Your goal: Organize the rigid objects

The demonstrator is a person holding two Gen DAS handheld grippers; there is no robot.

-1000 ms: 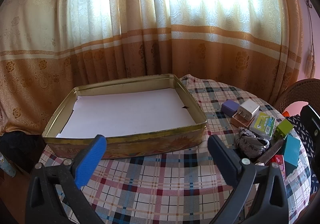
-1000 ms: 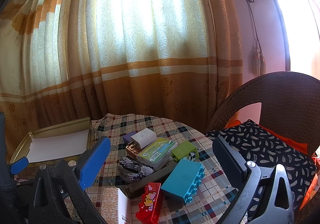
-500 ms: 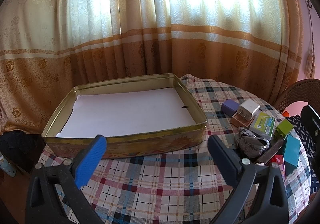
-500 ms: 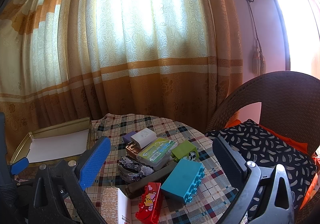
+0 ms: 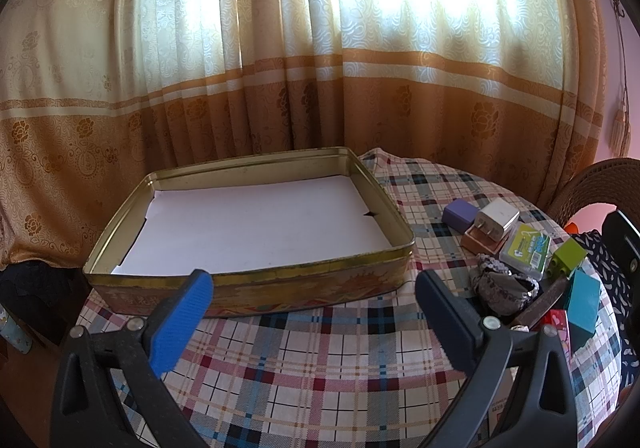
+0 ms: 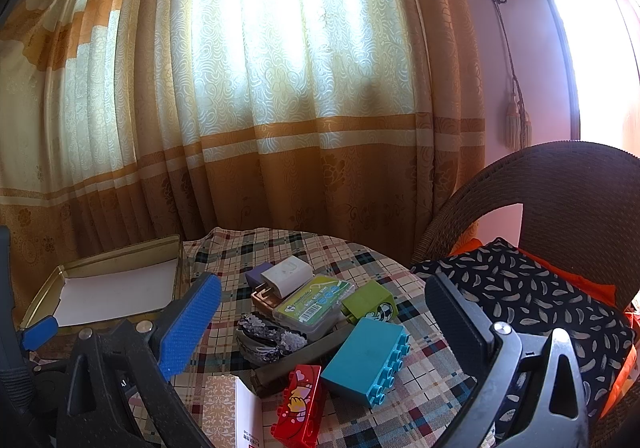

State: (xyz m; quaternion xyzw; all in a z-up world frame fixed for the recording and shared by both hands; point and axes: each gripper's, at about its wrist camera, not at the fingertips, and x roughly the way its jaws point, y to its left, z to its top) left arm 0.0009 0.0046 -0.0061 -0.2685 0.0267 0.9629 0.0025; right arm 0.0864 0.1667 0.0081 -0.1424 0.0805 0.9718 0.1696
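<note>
from the left wrist, the left gripper (image 5: 310, 290) hung wide and empty before the paper-lined tin (image 5: 256, 276), nothing sorted yet. from the right wrist, the right gripper (image 6: 322, 306) gaped over the pile, teal brick (image 6: 366, 360) likeliest first pick. nothing had shifted since a second earlier.

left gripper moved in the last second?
No. The left gripper frames the gold tin exactly as before, open and apart from it.
</note>
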